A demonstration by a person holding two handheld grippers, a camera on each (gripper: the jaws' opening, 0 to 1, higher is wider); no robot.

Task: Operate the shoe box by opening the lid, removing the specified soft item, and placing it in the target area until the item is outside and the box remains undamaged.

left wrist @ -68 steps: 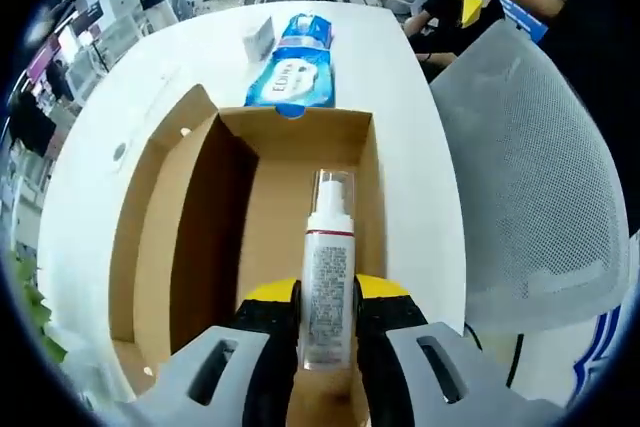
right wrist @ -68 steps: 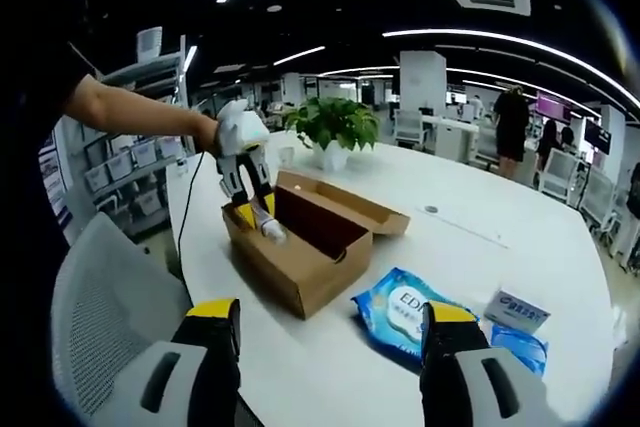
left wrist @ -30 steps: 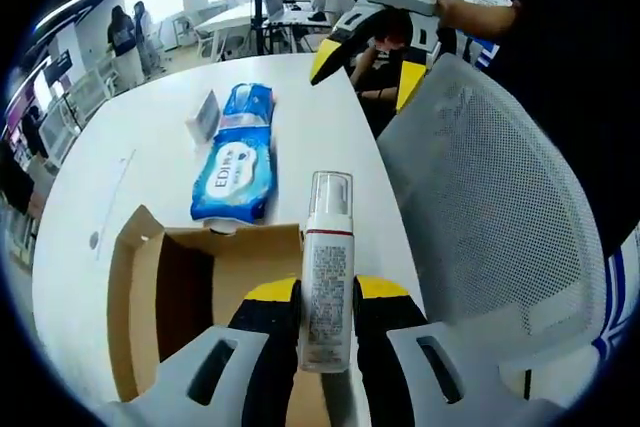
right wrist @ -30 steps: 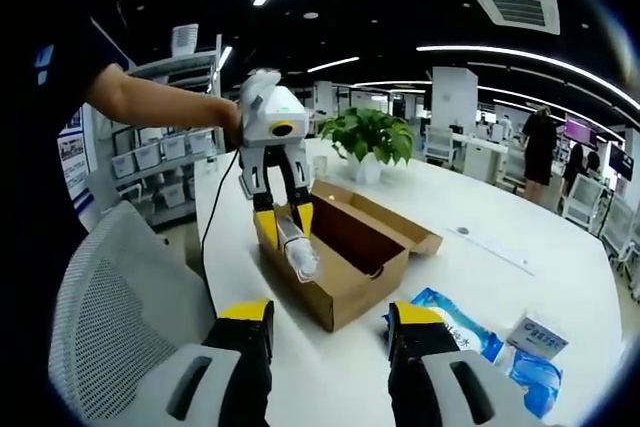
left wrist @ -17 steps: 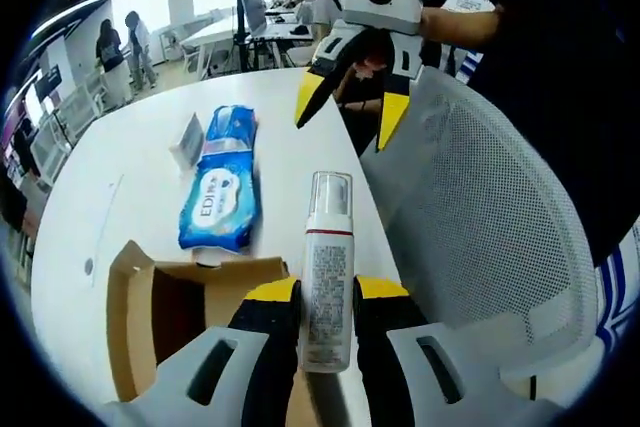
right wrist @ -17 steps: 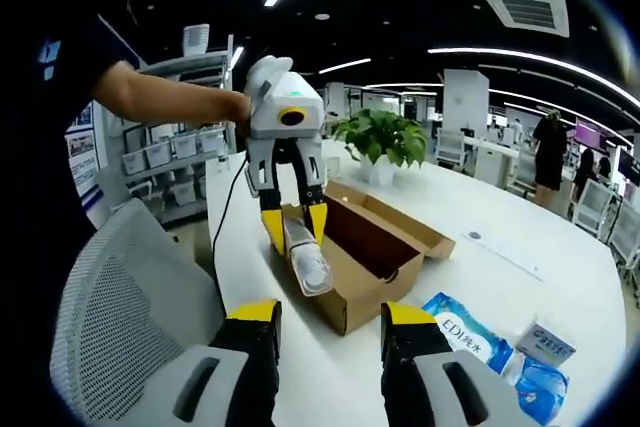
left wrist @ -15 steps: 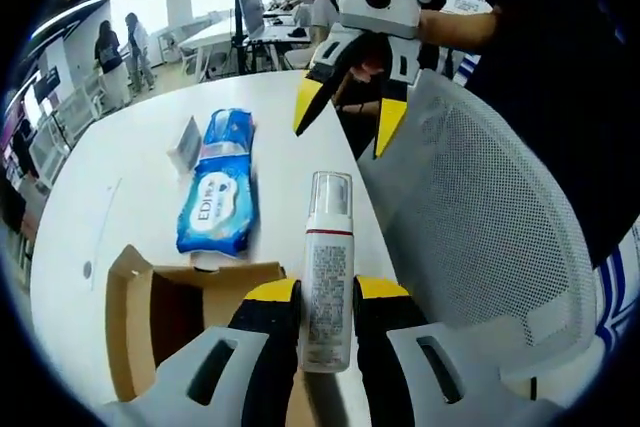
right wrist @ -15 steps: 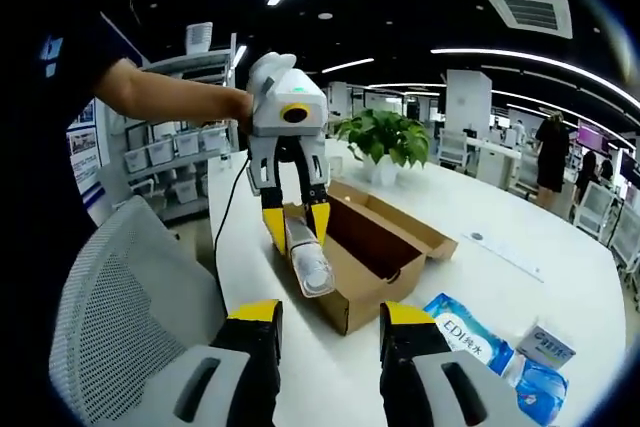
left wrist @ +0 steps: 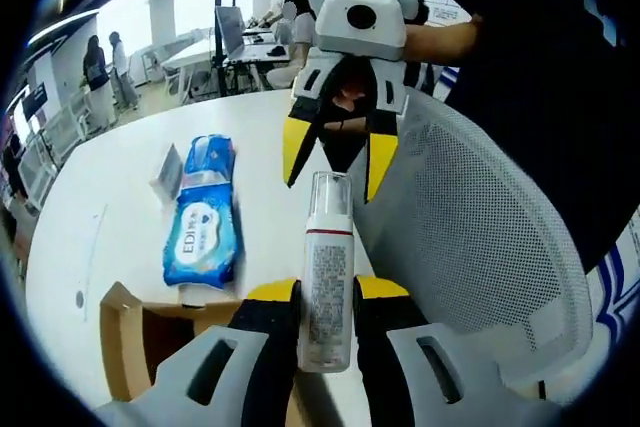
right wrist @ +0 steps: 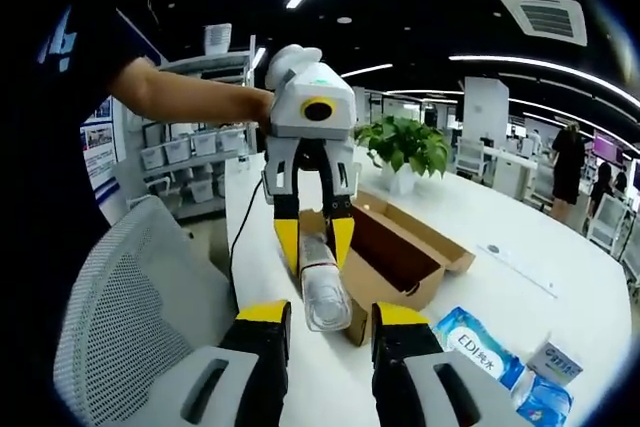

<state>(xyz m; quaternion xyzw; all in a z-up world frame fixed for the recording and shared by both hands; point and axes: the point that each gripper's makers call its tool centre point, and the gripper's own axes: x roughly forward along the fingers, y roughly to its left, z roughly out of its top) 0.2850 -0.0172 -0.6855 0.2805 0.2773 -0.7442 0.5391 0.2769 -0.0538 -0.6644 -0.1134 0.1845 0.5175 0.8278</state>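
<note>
Left gripper (left wrist: 327, 297) clamped on the lower body of a white pump bottle (left wrist: 326, 272), yellow-tipped jaws pressed against its sides, clear cap pointing away from the camera, bottle lifted clear above the table. Seen from the right gripper view, same left gripper (right wrist: 313, 239) held high by a bare forearm, bottle (right wrist: 321, 282) angled down toward the camera, cap just above the right gripper (right wrist: 328, 325). Right gripper's jaws spread apart with nothing between them; in the left gripper view, right gripper (left wrist: 327, 162) hanging just beyond the bottle cap, its tips either side of it, not touching. Open cardboard shoe box (right wrist: 395, 252) on the white table (right wrist: 520, 247) near its edge closest to the person, flap folded outward; corner of the box (left wrist: 135, 337) below the bottle in the left gripper view. Blue pack of wipes (left wrist: 202, 232) lying flat on the table just past the box, a small white card box (left wrist: 167, 174) beside it. Grey mesh chair back (left wrist: 480, 247) at the table's edge. Potted plant (right wrist: 410, 152) further along the table.
</note>
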